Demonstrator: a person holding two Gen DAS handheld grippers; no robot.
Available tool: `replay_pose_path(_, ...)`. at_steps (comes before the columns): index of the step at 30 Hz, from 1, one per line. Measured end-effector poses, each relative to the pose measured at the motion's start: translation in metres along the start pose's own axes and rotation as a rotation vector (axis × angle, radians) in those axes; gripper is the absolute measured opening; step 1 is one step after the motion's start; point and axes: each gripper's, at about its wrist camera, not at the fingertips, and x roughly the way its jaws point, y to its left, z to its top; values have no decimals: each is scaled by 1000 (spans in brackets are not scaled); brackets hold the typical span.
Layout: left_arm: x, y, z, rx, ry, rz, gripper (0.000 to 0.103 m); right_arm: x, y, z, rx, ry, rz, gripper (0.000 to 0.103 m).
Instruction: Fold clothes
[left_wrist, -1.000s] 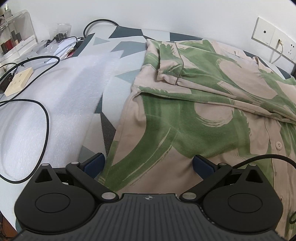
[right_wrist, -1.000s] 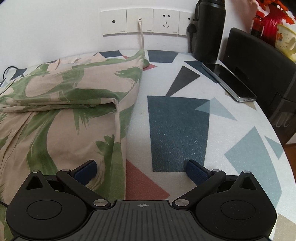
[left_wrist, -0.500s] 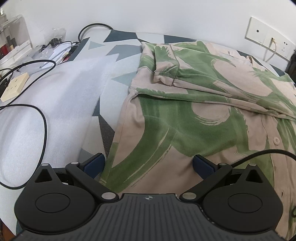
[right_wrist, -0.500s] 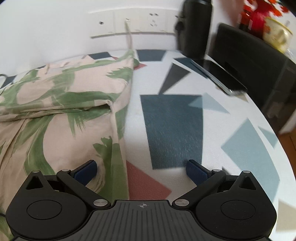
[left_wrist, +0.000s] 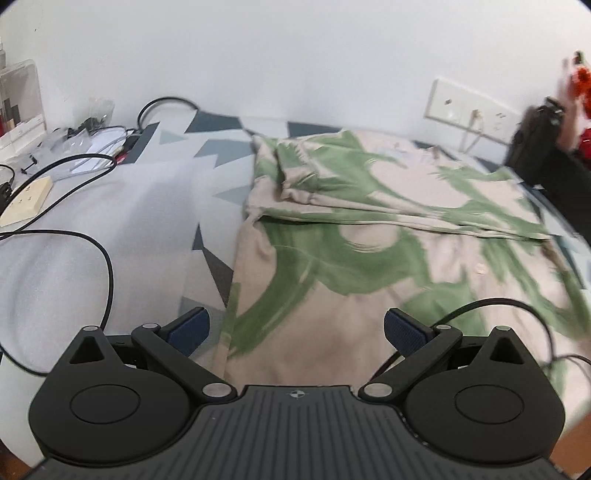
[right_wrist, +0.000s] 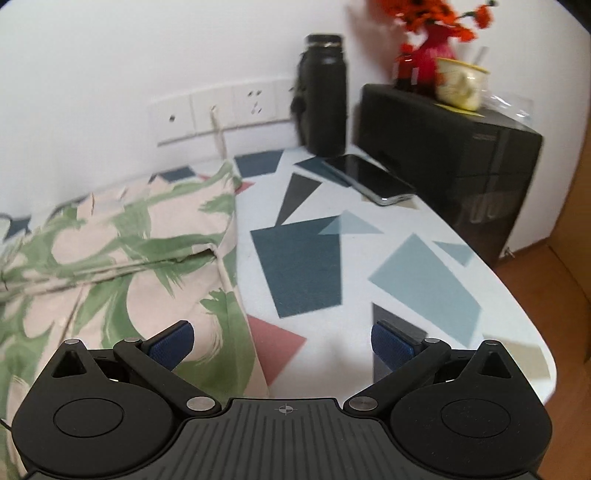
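Observation:
A beige shirt with green brush strokes lies spread on the patterned table, its top part folded down across the chest. My left gripper hovers open above the shirt's near left hem, with nothing between its blue pads. In the right wrist view the same shirt fills the left side, its right edge running down the table. My right gripper stands open over that edge, its left pad over cloth and its right pad over bare table.
A white foam sheet with black cables and a power strip lies left of the shirt. A black bottle, a phone and a black box with a cup and red flowers stand at the right. The table edge curves close on the right.
Both grippers have lifted and pulled back from the shirt, still open. The right view has swung right, bringing the black box, flowers and floor into sight.

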Motion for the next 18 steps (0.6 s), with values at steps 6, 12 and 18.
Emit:
replay_pose_path(6, -36, 8, -26, -22, -8, -53, 103, -17, -14, -25, 112, 25, -11, 102)
replay_pose_path(12, -59, 17, -61, 27, 21, -65, 103, -25, -13, -48, 109, 47, 11, 102)
replay_pose_path(18, -67, 40, -81, 36, 78, -61, 101, -24, 3, -70, 20, 82, 57, 102)
